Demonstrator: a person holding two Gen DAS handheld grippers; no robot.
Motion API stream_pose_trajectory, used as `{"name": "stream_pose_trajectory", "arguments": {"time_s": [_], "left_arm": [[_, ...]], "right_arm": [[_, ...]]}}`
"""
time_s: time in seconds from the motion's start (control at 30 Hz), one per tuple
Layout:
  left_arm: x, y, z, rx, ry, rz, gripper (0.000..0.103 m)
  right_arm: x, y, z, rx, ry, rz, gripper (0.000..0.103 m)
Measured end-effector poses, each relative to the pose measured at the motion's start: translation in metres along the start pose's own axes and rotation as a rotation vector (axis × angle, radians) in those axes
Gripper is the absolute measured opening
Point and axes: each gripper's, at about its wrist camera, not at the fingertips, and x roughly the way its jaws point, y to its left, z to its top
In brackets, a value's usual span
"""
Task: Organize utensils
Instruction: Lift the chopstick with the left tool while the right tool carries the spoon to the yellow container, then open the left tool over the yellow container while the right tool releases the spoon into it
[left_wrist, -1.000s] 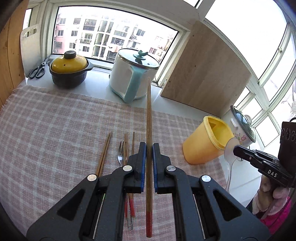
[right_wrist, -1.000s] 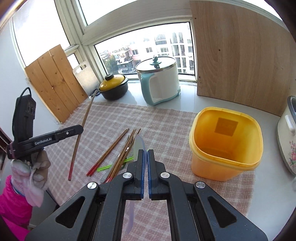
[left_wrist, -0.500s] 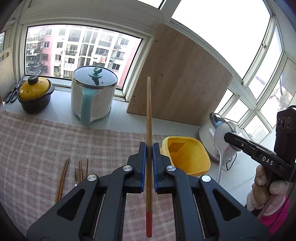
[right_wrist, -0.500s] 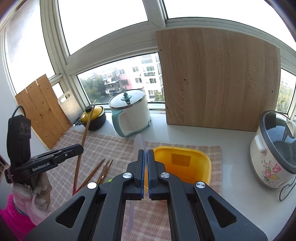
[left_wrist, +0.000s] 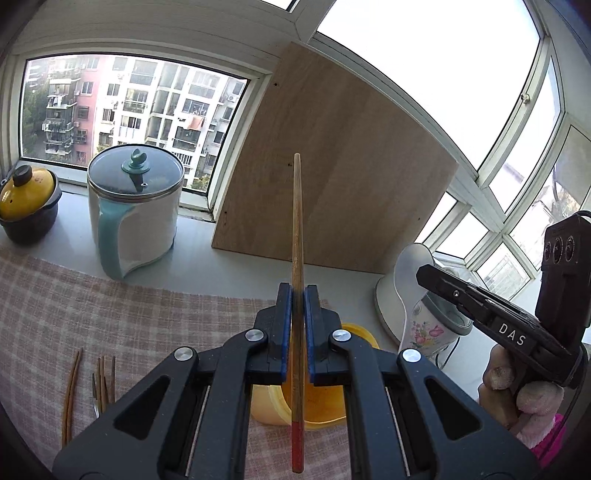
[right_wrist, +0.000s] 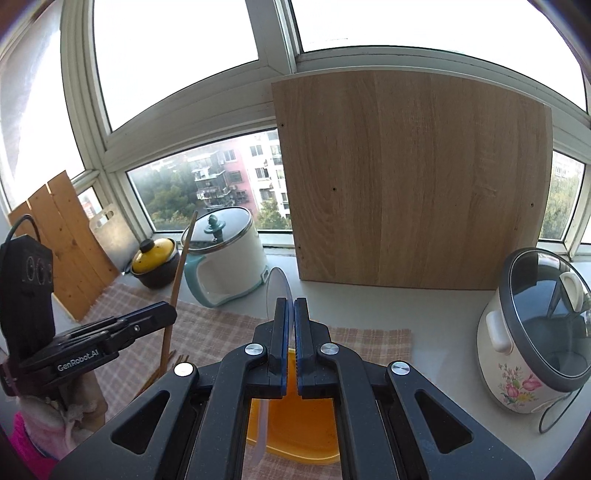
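Note:
My left gripper (left_wrist: 297, 291) is shut on a long wooden chopstick (left_wrist: 296, 221) with a red end, held upright along the fingers. Under it lies the open yellow container (left_wrist: 356, 330), mostly hidden by the gripper body. My right gripper (right_wrist: 290, 306) is shut on a white spoon (right_wrist: 277, 288), bowl up, over the same yellow container (right_wrist: 295, 424). In the left wrist view the right gripper (left_wrist: 423, 273) and its spoon (left_wrist: 408, 266) are at the right. The right wrist view shows the left gripper (right_wrist: 170, 314) with the chopstick (right_wrist: 181, 266) at the left.
Loose chopsticks (left_wrist: 70, 391) and a fork (left_wrist: 95, 391) lie on the checked cloth (left_wrist: 110, 314) at the left. A white kettle pot (right_wrist: 225, 266), a yellow-lidded pot (right_wrist: 155, 260) and a wooden board (right_wrist: 406, 177) stand behind. A flowered rice cooker (right_wrist: 535, 325) stands at the right.
Both grippers have moved up and across the cloth with the chopstick and the spoon still held. The yellow container has come from ahead to right beneath them.

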Motion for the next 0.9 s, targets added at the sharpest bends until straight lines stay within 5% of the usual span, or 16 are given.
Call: {"name": "stream_pose_trajectory", "arguments": {"time_s": [0.53,0.9], "left_arm": [[0.069,-0.022,-0.003,0.040,-0.013,0.046,0.005],[0.078,-0.020,-0.018,0.070,-0.005,0.078,0.005]], "right_arm": [[0.030,-0.028,-0.009,-0.008,0.018,-0.059,0.001],[0.041,-0.041,-0.029,0.039,0.048,-0.064,0.001]]}}
